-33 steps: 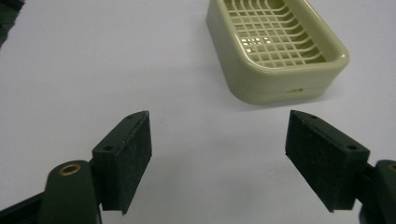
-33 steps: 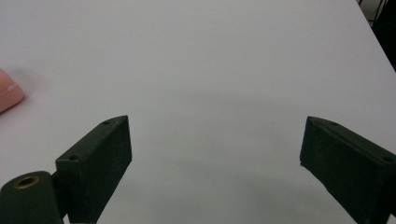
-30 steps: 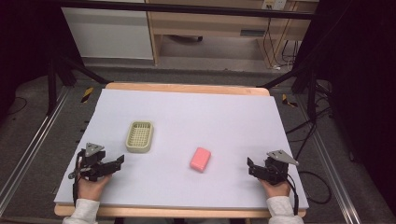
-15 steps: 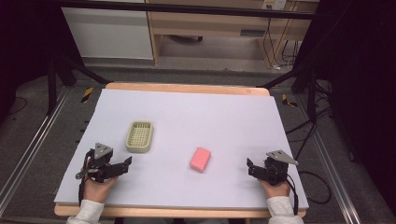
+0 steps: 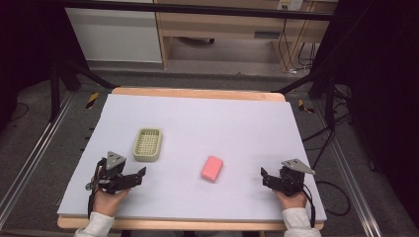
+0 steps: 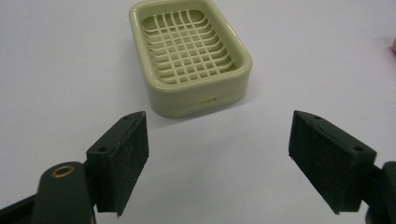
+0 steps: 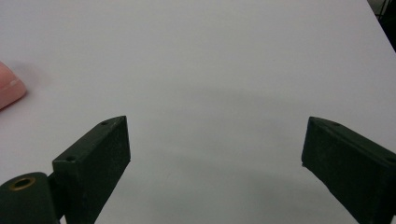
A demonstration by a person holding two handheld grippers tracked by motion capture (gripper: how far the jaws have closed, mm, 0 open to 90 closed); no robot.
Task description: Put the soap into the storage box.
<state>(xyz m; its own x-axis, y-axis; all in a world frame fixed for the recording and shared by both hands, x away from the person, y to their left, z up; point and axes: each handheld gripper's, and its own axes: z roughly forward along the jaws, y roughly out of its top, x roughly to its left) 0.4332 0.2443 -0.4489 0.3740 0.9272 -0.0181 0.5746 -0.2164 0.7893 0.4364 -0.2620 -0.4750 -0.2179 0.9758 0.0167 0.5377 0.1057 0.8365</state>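
A: Left tool (image 5: 141, 174) status?

B: Jaws apart and they have just been opening wider. Nothing between the pads. It sits low at the near-left of the bench (image 5: 247, 118), held in the person's left hand (image 5: 106, 200).

A: What's in front of it?

B: The soap dish (image 6: 189, 53). Cream colour, lattice floor, nothing inside it. In the left gripper view it lies just beyond the jaw tips, nearer the left jaw, not touching either one. In the high view it sits on the bench just beyond the tool, angled slightly.

A: Right tool (image 5: 264, 177)?

B: Also wide open, holding nothing. Plain bench surface between the jaws in the right gripper view. It's at the near-right, jaws pointing toward the middle of the bench.

A: And the soap?

B: Pink bar of soap (image 5: 212, 168) lies flat near the middle of the bench, between the two tools, well apart from both. Its corner shows at the left edge of the right gripper view. Dish and soap are apart, soap to the right of the dish and nearer the person.
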